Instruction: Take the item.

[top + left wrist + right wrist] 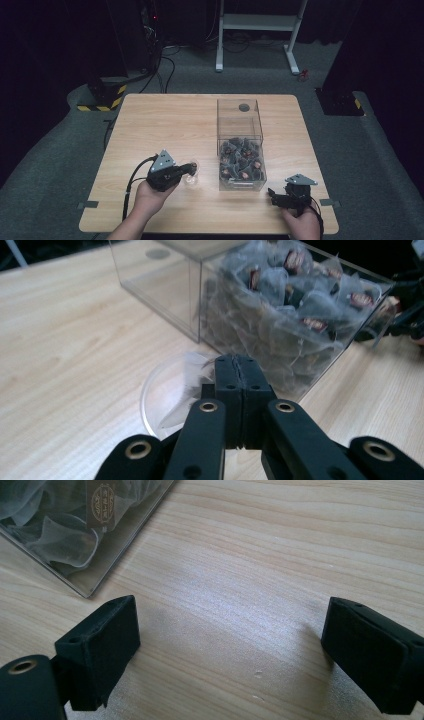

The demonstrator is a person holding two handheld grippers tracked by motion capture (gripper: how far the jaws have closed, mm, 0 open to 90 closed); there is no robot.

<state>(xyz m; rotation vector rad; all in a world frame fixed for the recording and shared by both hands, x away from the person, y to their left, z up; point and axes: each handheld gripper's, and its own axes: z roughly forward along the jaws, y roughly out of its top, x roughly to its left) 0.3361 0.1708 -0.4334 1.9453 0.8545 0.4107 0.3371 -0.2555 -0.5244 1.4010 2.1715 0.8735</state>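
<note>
A clear plastic box [239, 116] stands right of the table's middle, its near half heaped with mesh tea bags [241, 161]. Left of it lies a small clear round dish [192, 180]. My left gripper [193, 169] hovers low over that dish [152, 395], jaws pressed together. A translucent tea bag [192, 382] hangs from the tips [235, 360] and droops over the dish. The box [160, 280] and its tea bags [295, 310] sit just beyond. My right gripper [272, 194] rests near the box's front right corner; in its own view the gripper [230, 630] stands open over bare wood.
The wooden table [165, 120] has bare room on its left and far side. The box's far half holds nothing; a dark round spot [244, 107] shows at its far end. Table legs and cables stand on the floor beyond the table.
</note>
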